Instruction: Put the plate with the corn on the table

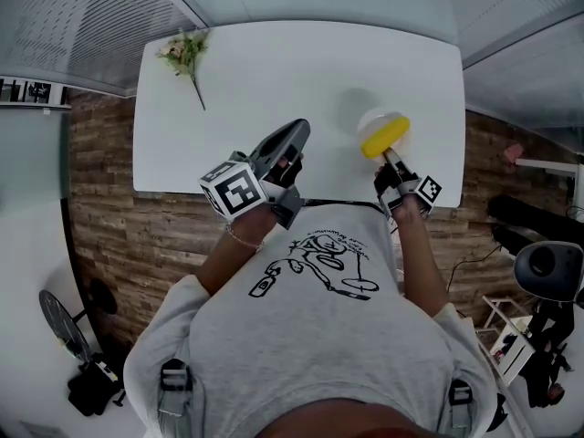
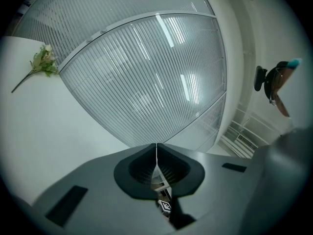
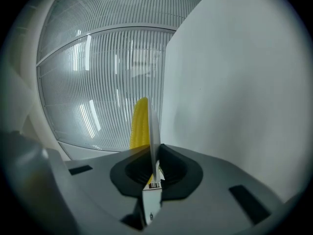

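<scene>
Now one plate (image 1: pixel 376 118) carrying one yellow corn cob (image 1: pixel 383 138) is clamped by its rim in the right gripper (image 1: pixel 388 154), over the near right part of the one white table (image 1: pixel 274 71). The left gripper (image 2: pixel 156 151) is clenched on nothing. One flower sprig (image 1: pixel 185 55) lies at the far left corner.

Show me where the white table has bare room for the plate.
Most of the table is bare: the wide middle between the flower sprig at the far left corner and the plate with corn, plus the far right corner. The near edge is crowded, with the left gripper and right gripper.
</scene>
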A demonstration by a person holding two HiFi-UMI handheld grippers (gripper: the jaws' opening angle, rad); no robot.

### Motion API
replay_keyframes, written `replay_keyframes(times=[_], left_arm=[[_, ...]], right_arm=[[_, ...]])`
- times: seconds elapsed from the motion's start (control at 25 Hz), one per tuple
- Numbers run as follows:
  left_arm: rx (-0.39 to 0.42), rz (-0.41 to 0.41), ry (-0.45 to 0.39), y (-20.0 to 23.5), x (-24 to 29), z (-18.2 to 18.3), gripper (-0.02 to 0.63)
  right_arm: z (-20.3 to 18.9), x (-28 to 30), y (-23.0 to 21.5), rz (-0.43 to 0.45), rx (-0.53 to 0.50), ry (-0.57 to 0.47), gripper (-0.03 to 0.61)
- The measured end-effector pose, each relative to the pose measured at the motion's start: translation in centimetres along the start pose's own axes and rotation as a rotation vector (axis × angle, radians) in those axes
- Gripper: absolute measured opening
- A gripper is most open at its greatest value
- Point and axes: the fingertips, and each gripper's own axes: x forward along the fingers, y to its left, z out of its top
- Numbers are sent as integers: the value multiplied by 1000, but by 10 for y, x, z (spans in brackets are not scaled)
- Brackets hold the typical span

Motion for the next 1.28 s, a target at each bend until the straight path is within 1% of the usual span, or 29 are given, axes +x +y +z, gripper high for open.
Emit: replay_keyframes(times=[0.32,0.52,1.12,1.28], left_arm=[[-5,19,0,6,0,2,21],[-10,6,-14,6,-2,3,21],[-17,18,-19,3,-4,2,21],[-16,5,-26,2,-5,2,21]], right_arm=[[4,7,-14,-17,-2,8,28],[7,7,-24,-38,-11,10,28],[9,16,-48,-66,7,25,28],[9,18,-54,-76,5,29,28]])
